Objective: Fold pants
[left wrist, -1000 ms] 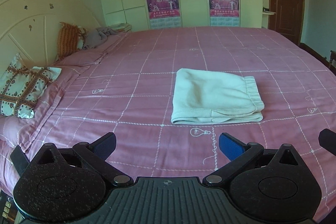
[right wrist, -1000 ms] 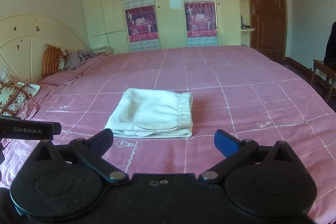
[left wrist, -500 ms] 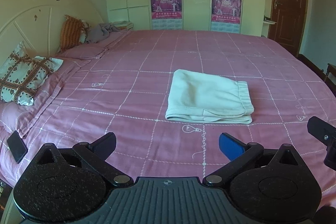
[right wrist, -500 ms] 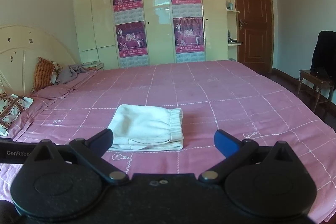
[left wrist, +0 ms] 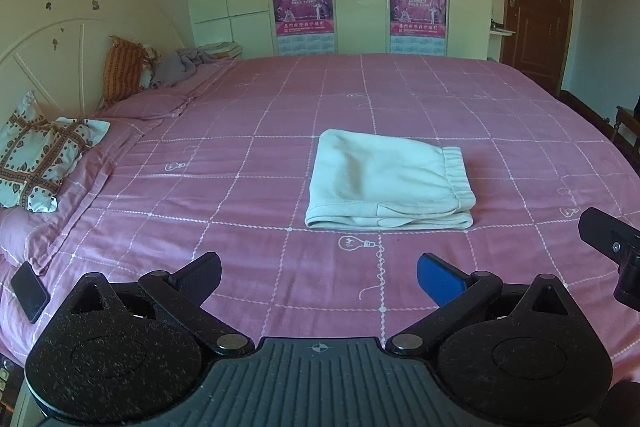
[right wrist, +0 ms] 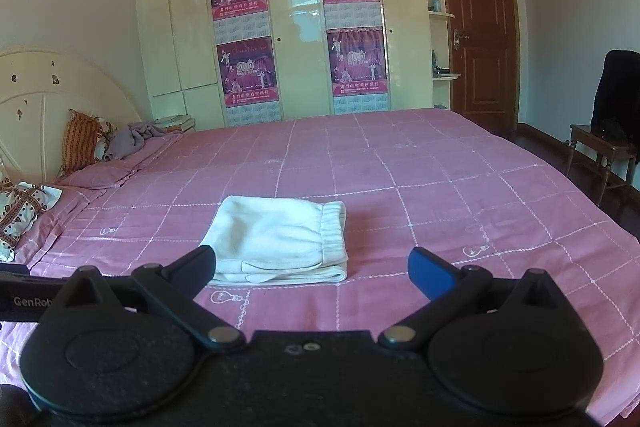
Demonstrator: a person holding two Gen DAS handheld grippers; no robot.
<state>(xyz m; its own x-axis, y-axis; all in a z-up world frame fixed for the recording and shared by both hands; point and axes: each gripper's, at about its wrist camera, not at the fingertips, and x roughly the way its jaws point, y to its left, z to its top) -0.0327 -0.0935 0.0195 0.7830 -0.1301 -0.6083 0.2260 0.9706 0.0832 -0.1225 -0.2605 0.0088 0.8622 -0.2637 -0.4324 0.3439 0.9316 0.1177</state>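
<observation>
Now cream folded cotton pants (left wrist: 386, 183) flat on pink checked bed (left wrist: 248, 155); left hand-held gripper (left wrist: 318, 273) and right hand-held gripper (right wrist: 310, 267) both spread apart, empty, clear of cloth.

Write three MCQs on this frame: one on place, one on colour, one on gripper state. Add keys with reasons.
1. Where does the folded cream fabric pants bundle lie?
A. on the pink checked bedspread
B. on the wooden chair
C. between the right gripper's fingers

2. What colour is the door?
A. white
B. dark brown
C. pink

3. How do the left gripper and right gripper stand?
A. both shut on cloth
B. one open, one shut
C. both open, holding nothing

Key: 1 A, the bundle rests flat mid-bed; 2 B, brown panelled wood beside the wardrobe; 3 C, each pair of fingers is spread wide with only bedspread between them.
</observation>
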